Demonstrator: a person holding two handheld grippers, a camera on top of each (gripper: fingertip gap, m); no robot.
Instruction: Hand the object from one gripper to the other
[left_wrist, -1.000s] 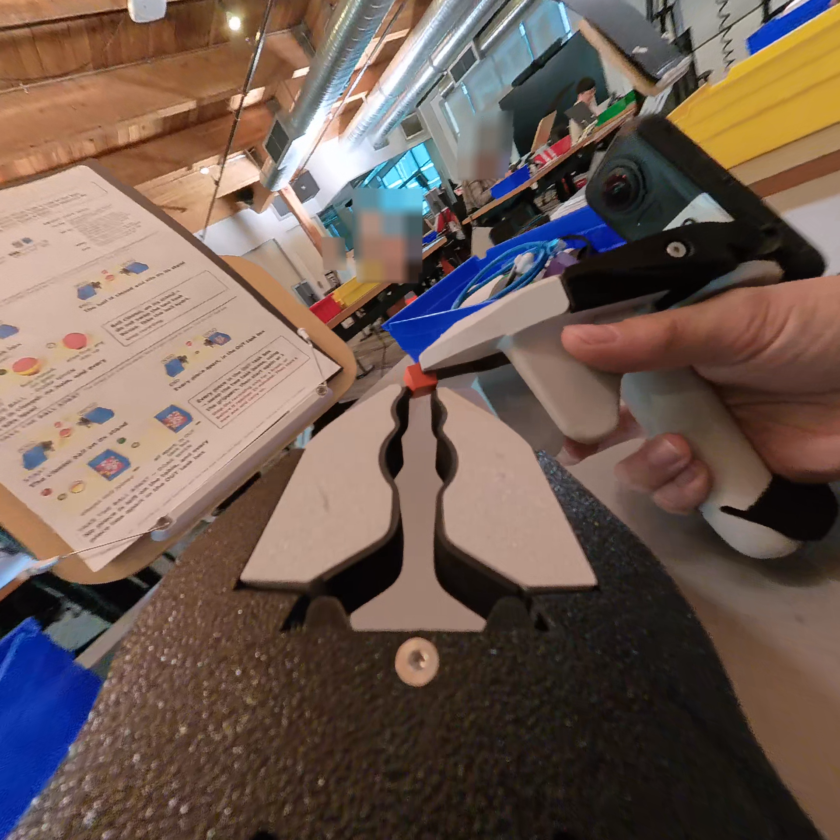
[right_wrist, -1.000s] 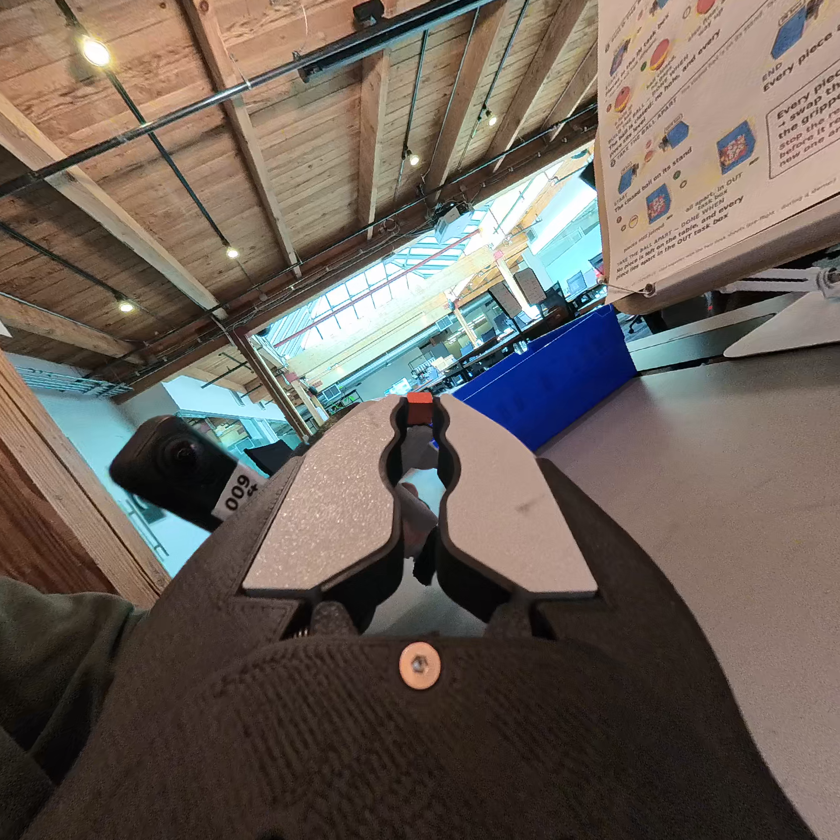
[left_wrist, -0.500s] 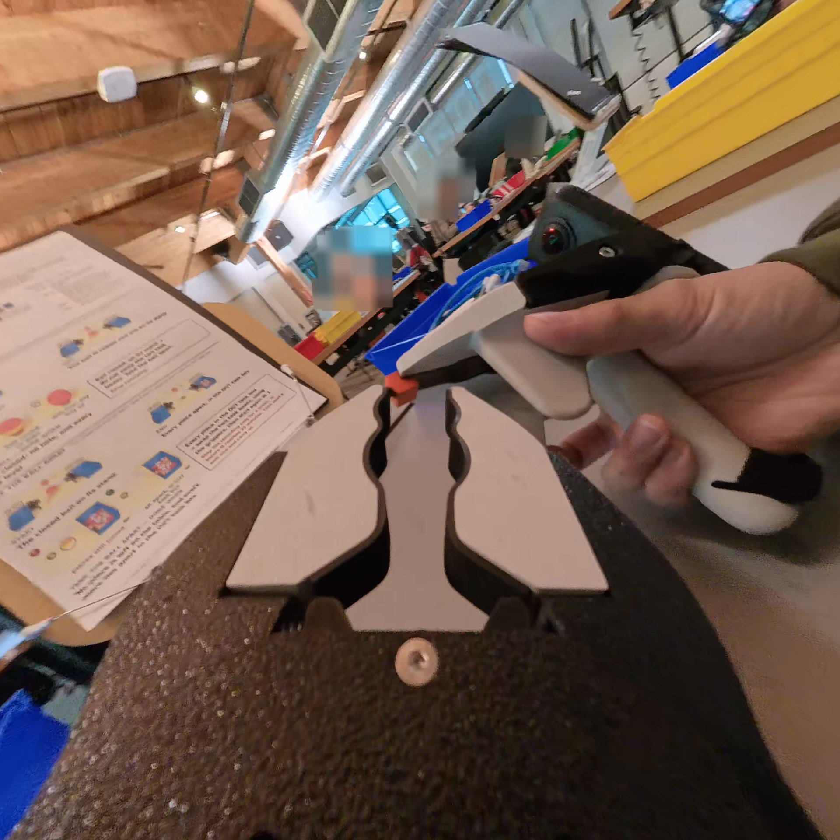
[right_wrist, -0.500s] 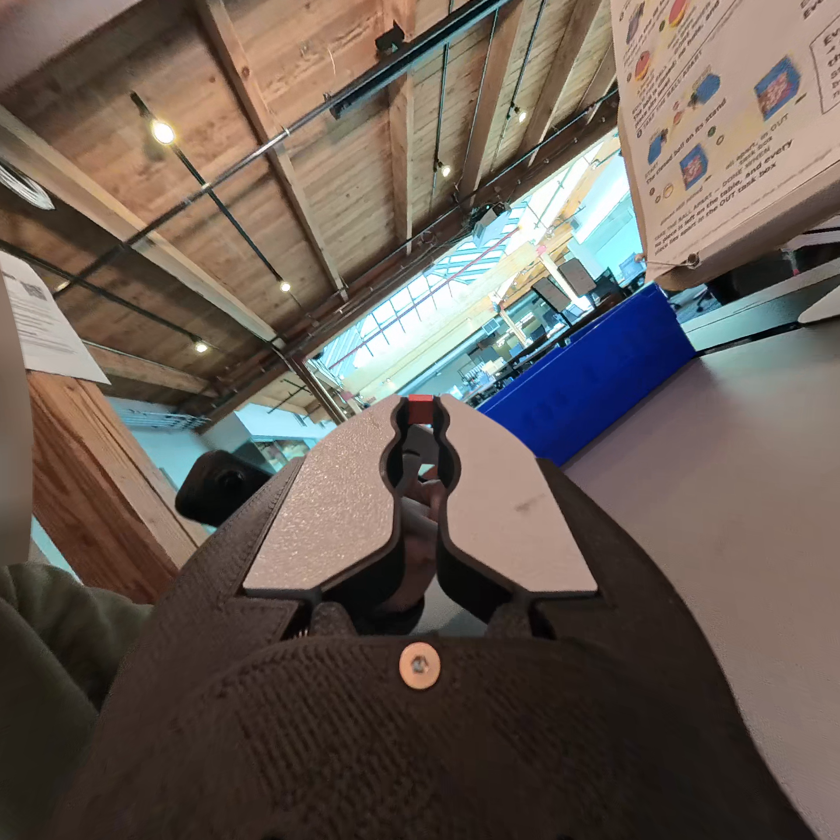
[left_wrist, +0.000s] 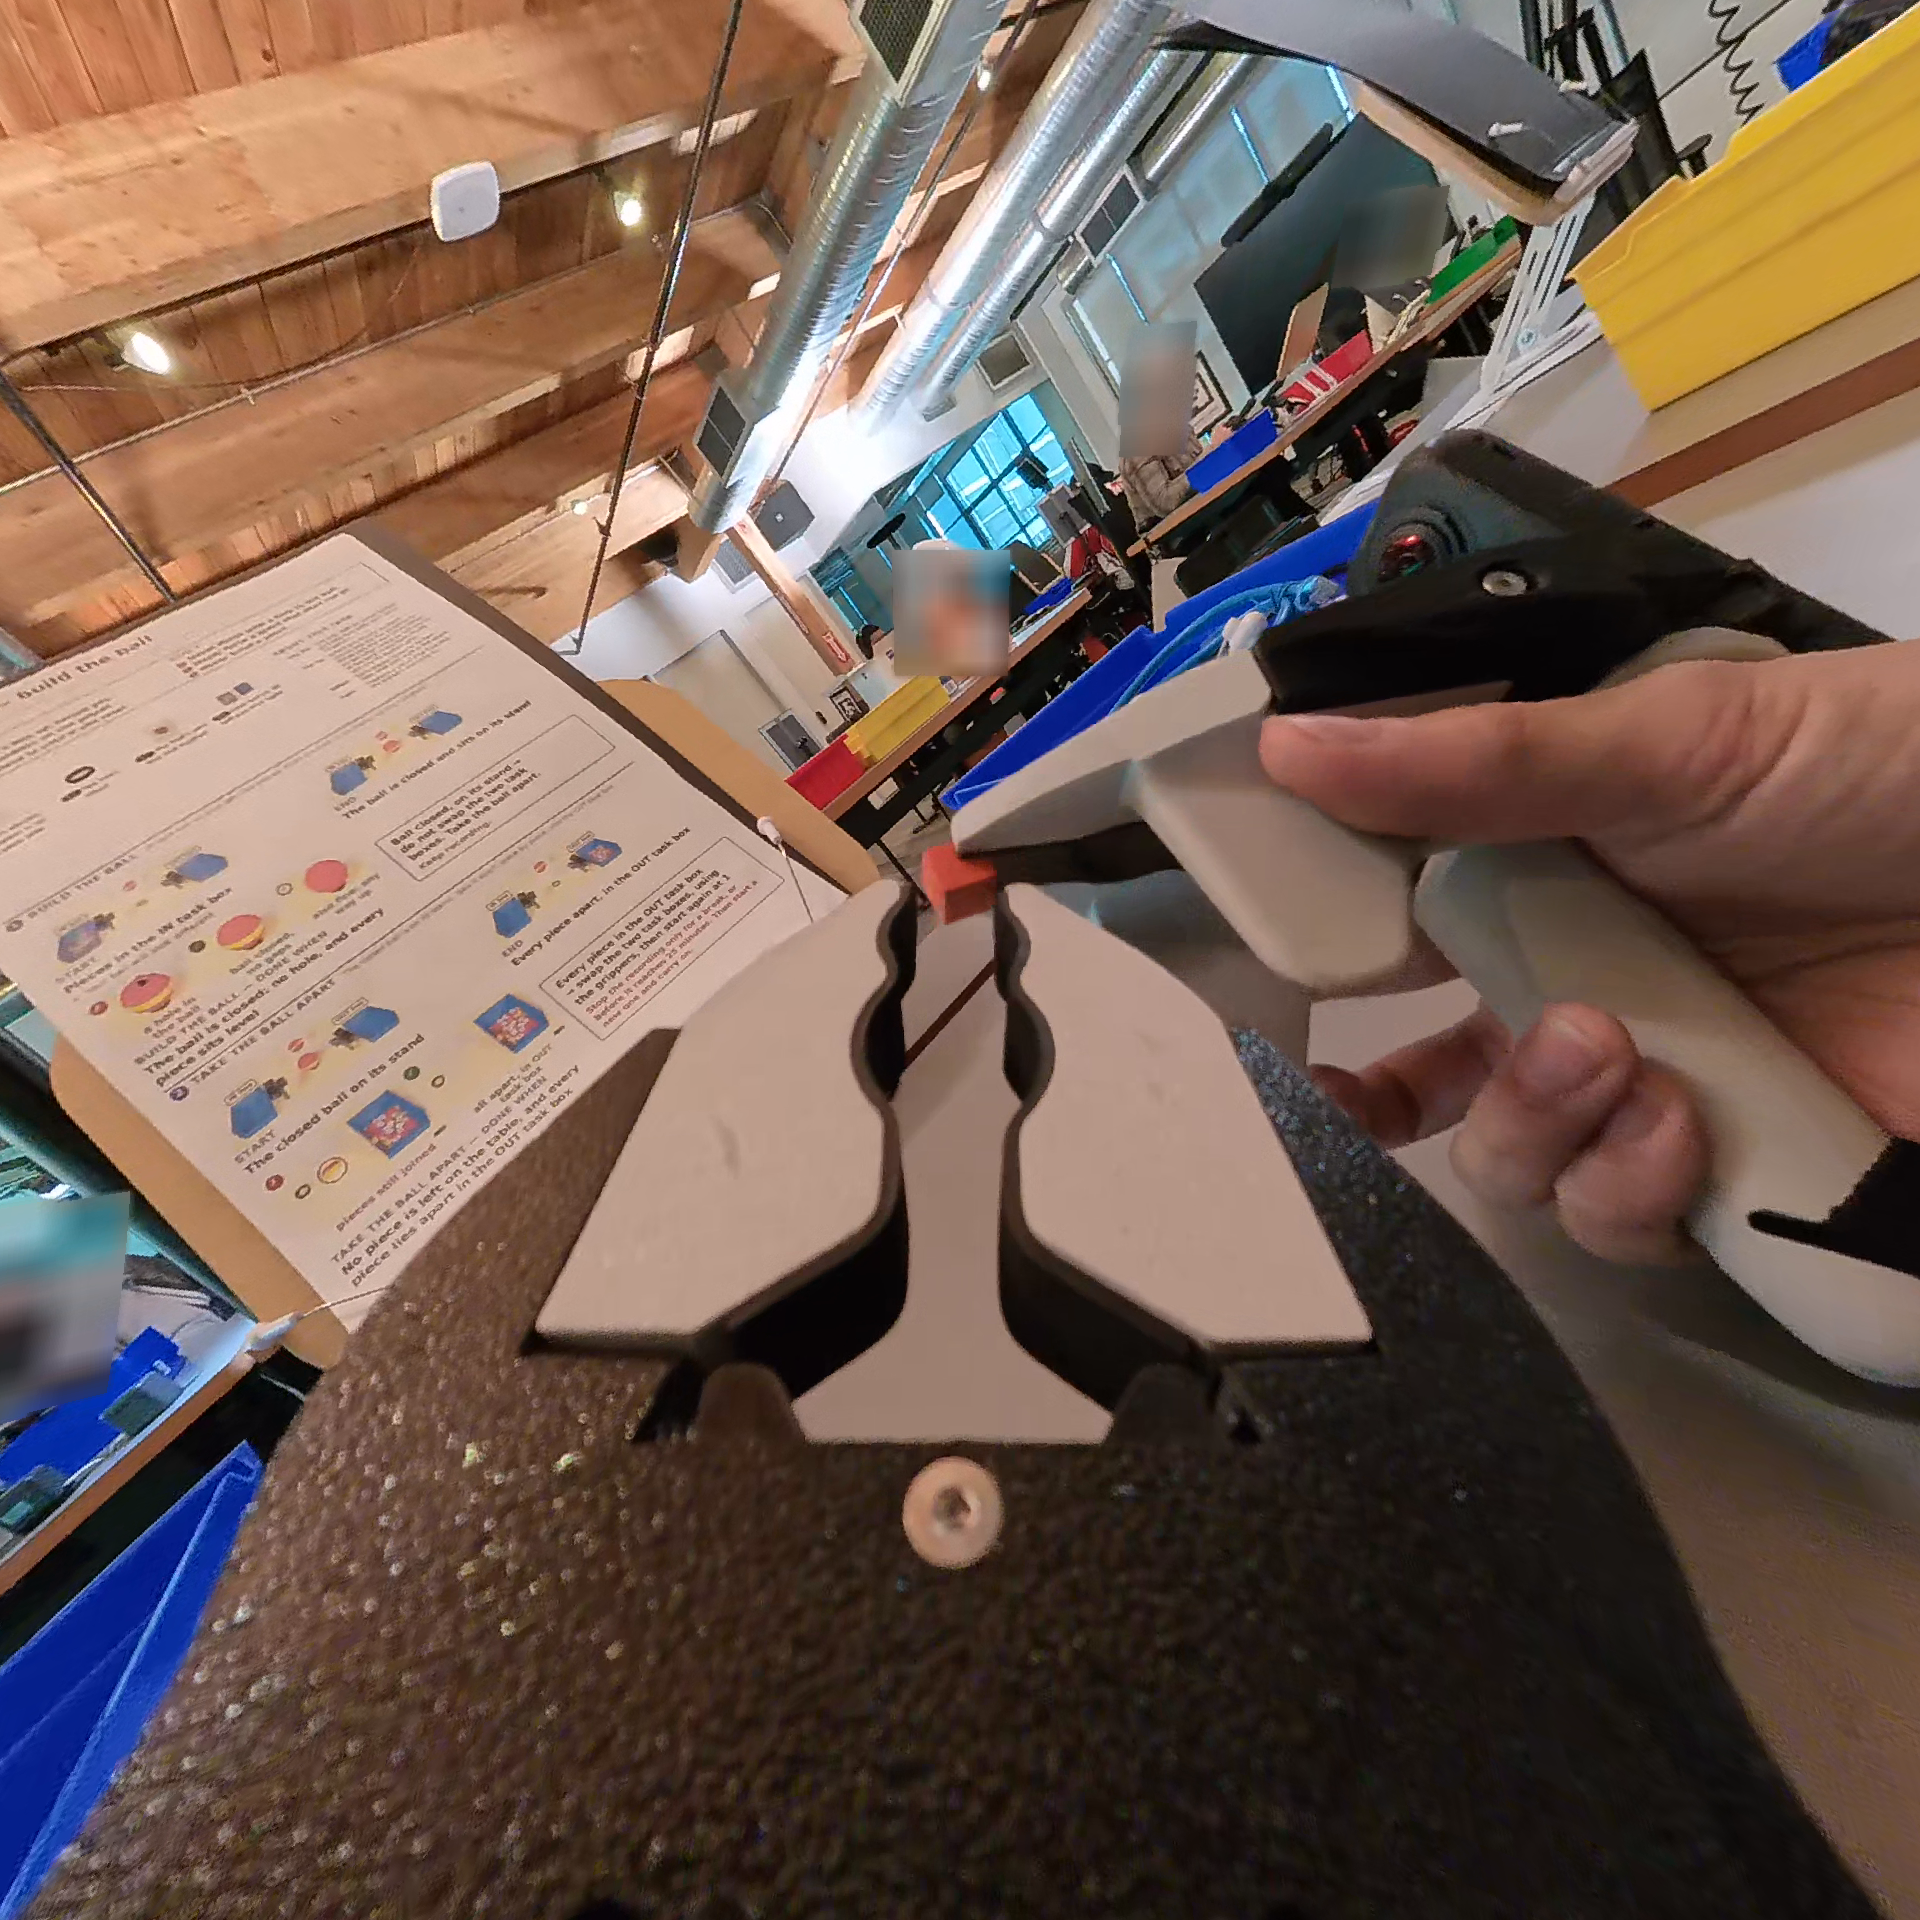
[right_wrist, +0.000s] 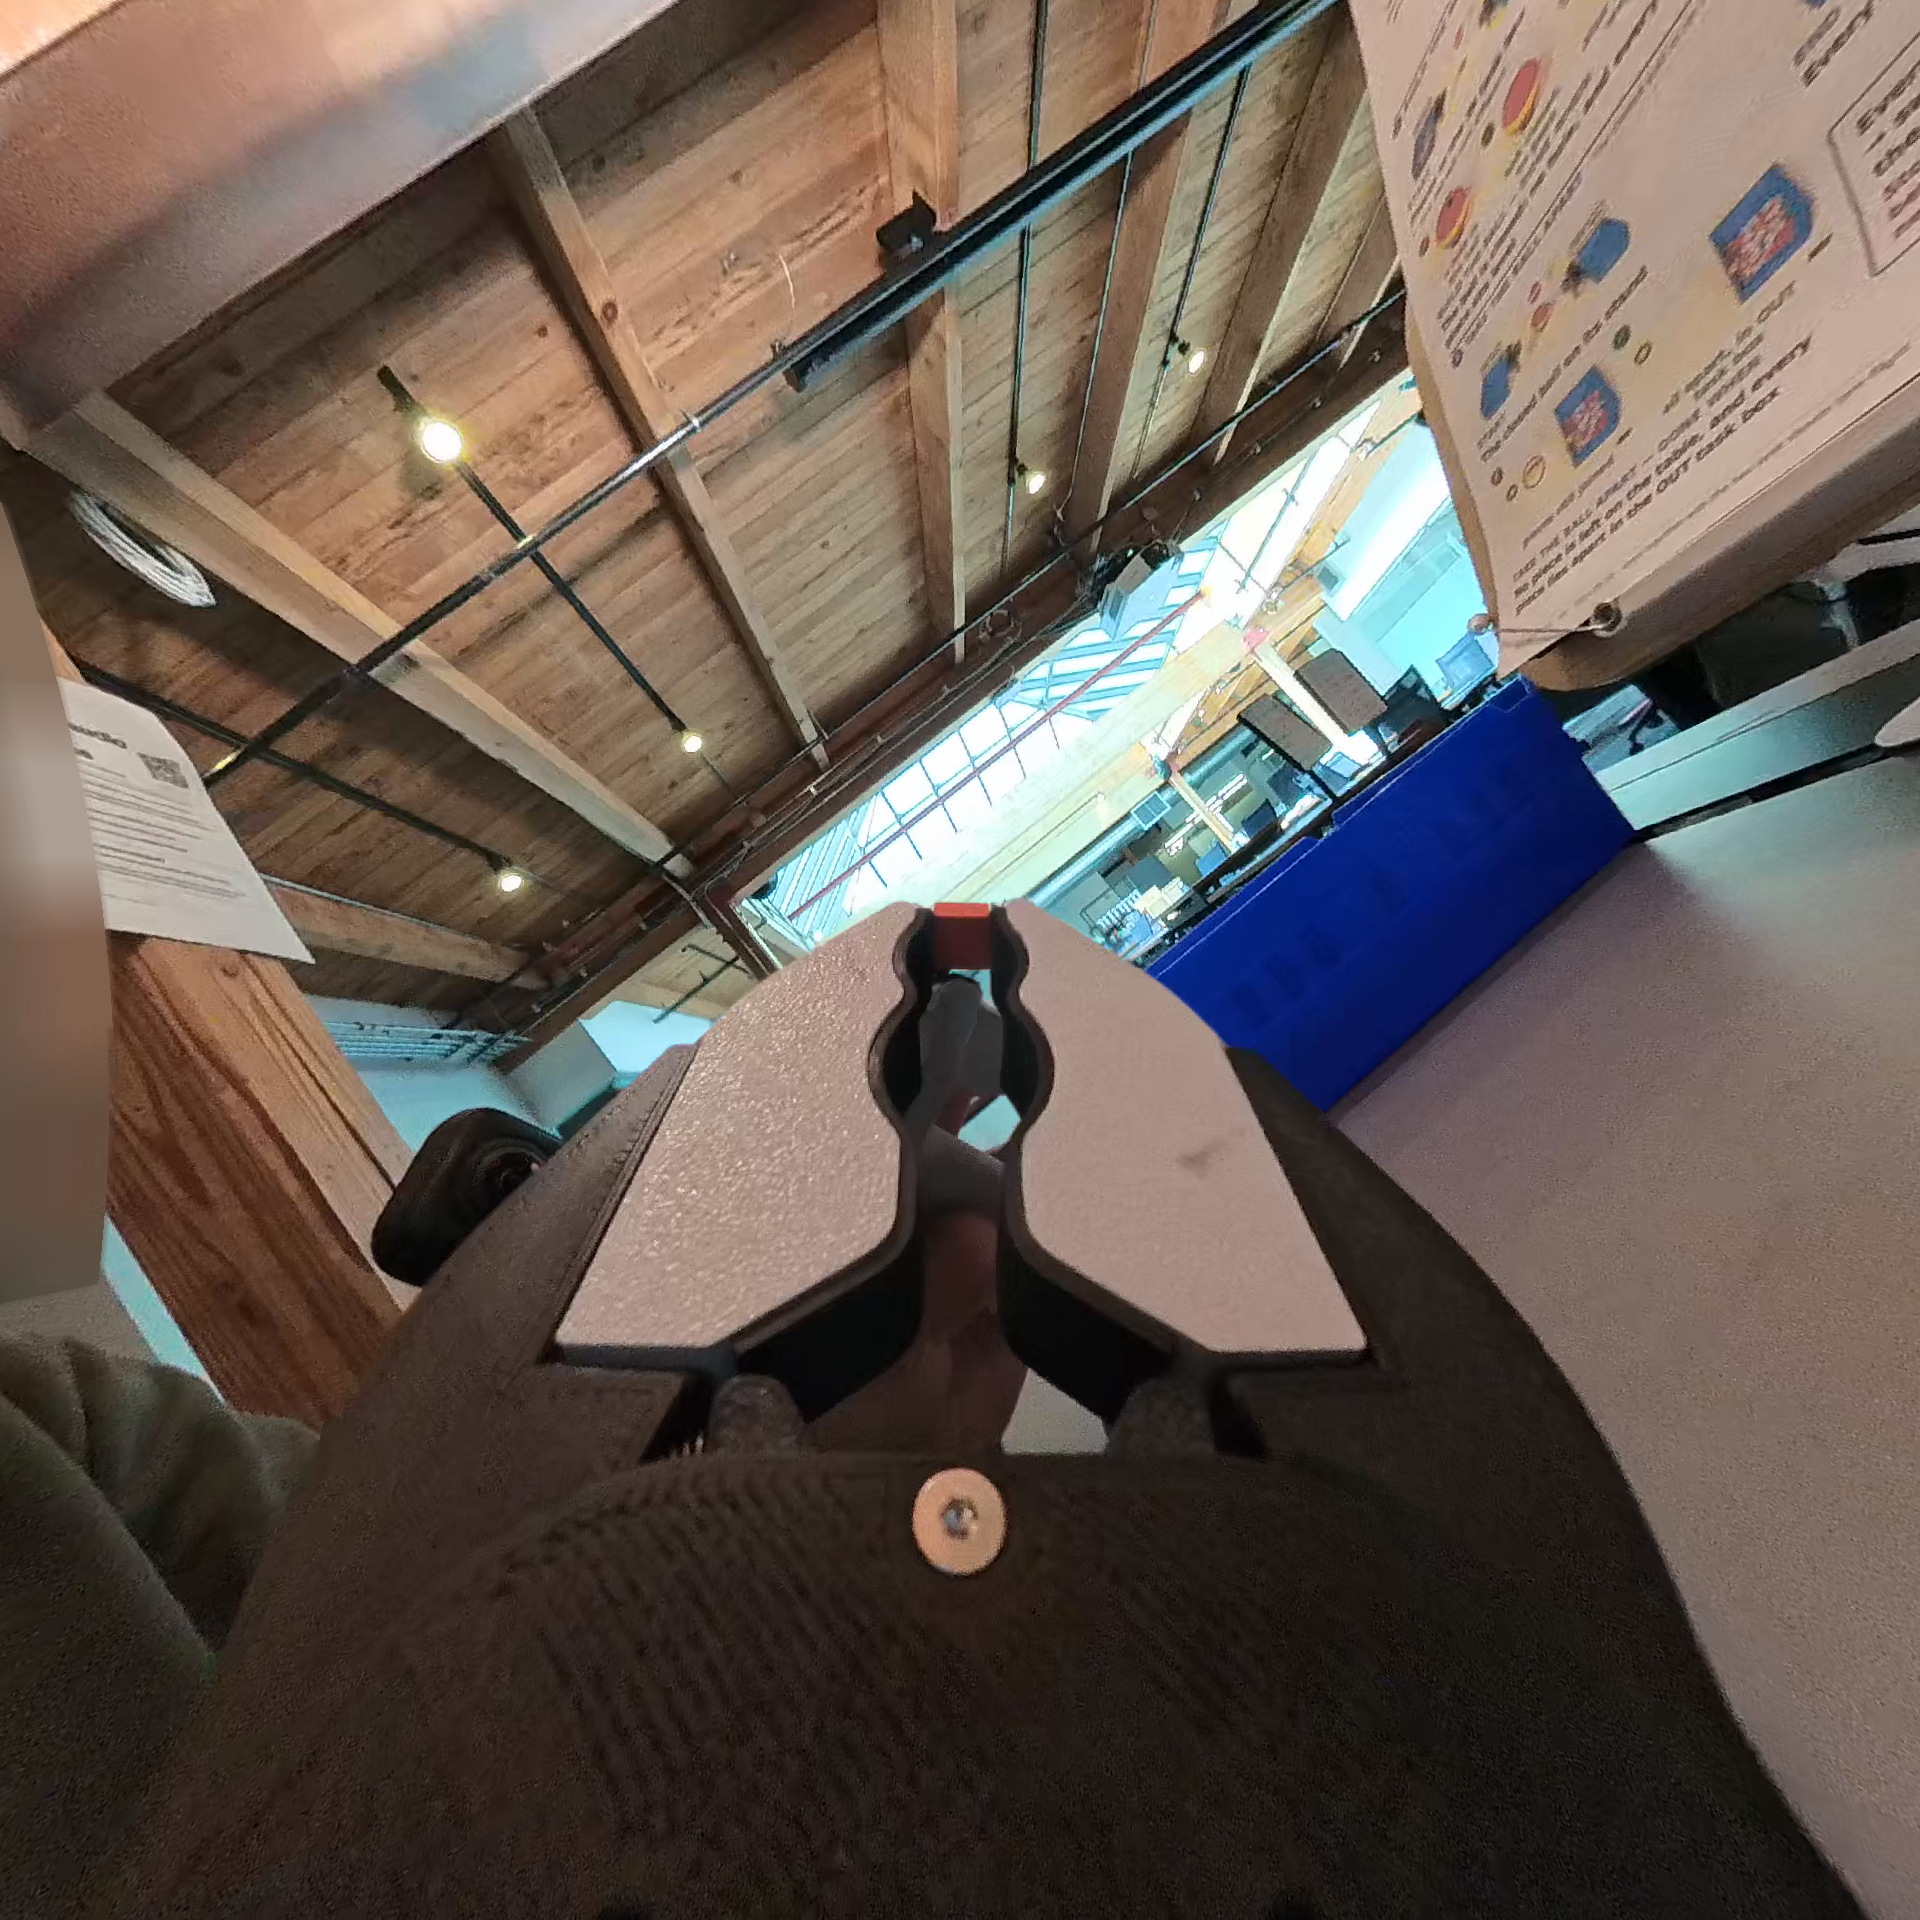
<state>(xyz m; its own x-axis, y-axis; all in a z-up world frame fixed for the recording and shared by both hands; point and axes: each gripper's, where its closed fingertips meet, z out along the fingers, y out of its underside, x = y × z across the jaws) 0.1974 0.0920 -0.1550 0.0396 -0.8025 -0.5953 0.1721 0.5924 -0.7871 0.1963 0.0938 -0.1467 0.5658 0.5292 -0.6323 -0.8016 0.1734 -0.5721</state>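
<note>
Left wrist view: the left gripper (left_wrist: 951, 914) stands released, fingertips apart, while the red block (left_wrist: 958, 883) sits just beyond them, pinched by the right gripper (left_wrist: 971, 847) in a hand (left_wrist: 1662, 894).

Right wrist view: only the right gripper (right_wrist: 962, 920) shows its clench on the block (right_wrist: 959, 932), above a grey table (right_wrist: 1662, 1143).

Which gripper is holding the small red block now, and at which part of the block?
The right gripper holds the red block at its fingertips, pinching two opposite sides. The left gripper is open, and the block sits just past its tips, ungripped.
</note>
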